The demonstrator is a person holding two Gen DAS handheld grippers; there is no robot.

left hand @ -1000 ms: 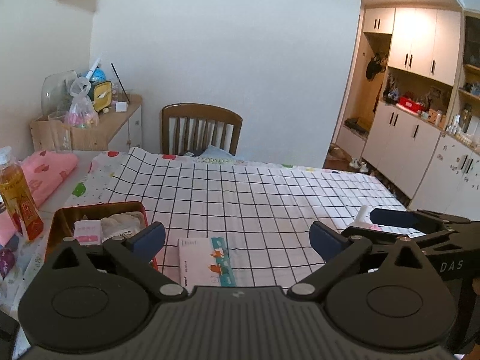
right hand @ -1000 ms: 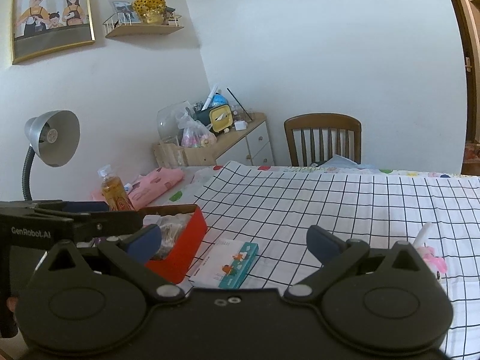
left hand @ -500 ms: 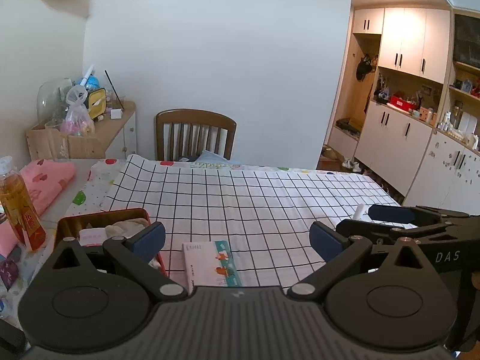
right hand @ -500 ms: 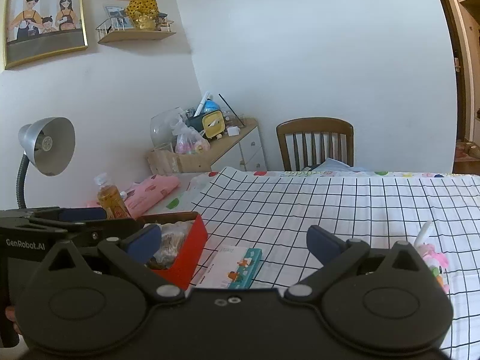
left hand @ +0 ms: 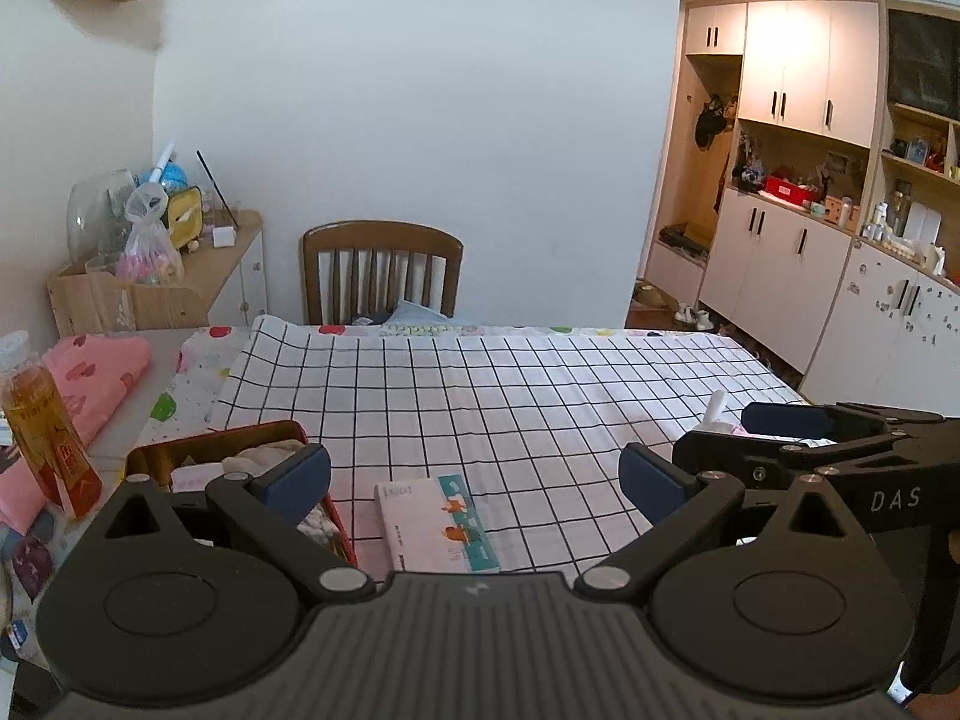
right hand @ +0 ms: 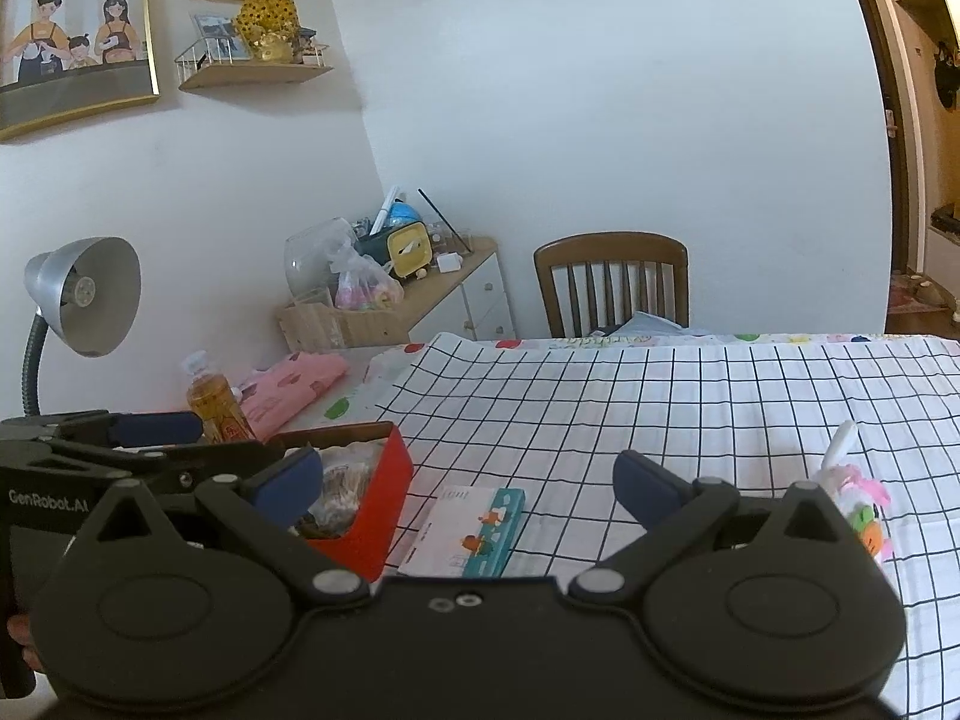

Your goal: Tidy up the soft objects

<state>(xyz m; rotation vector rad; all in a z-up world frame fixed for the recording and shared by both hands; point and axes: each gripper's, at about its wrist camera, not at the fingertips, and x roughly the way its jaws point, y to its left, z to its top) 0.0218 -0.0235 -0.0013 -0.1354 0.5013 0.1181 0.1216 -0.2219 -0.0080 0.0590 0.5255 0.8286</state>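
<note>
Red-walled and already part filled, the box is sitting at the near left of the checked cloth, with pale soft items bunched inside it. Just to its right a flat packet is lying on the cloth, and at the near right a small pink plush toy is resting well apart from both.

Both tools are hanging above the near edge of the table with nothing in them — the left gripper has its jaws spread wide, and the right gripper is gaping just as wide.

My reading is that a pick is being lined up, not yet begun. To do it well, the right gripper should be coming down over the plush toy's body rather than its thin white stick, closing gently so the stuffing is not squashed, while the left is taking the packet by a long edge — a flat thing on cloth is hard to get under.

Readable writing: "GenRobot.AI" on the left tool in the right view, "DAS" on the right tool in the left view, and "Happy Family" on the framed picture. The bottle has a label too small to read.
</note>
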